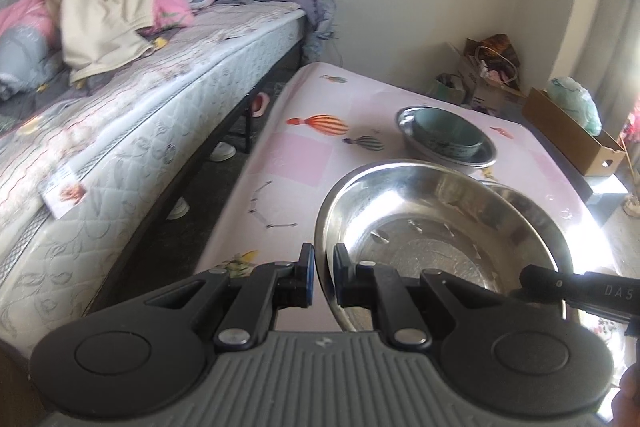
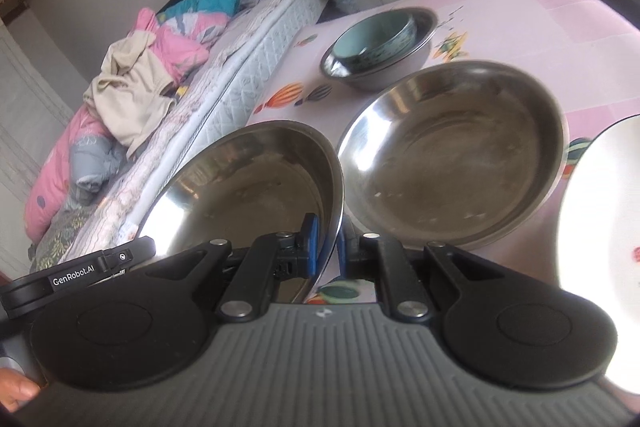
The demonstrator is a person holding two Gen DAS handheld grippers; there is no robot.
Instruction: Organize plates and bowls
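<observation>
A large steel bowl (image 1: 420,223) is held by both grippers at opposite sides of its rim. My left gripper (image 1: 323,261) is shut on the near left rim. My right gripper (image 2: 329,241) is shut on the right rim of the same bowl (image 2: 248,179), which tilts in that view. A second large steel bowl (image 2: 452,155) rests on the pink table (image 2: 540,11) just beyond it. Farther back, a teal bowl (image 2: 372,39) sits inside a smaller steel bowl (image 2: 420,27). A white plate (image 2: 604,247) lies at the right edge.
A bed (image 1: 132,131) piled with clothes and bedding runs along the table's left side, with shoes (image 1: 222,151) under it. A cardboard box (image 1: 572,135) and bags (image 1: 492,63) stand on the floor past the table's far right corner.
</observation>
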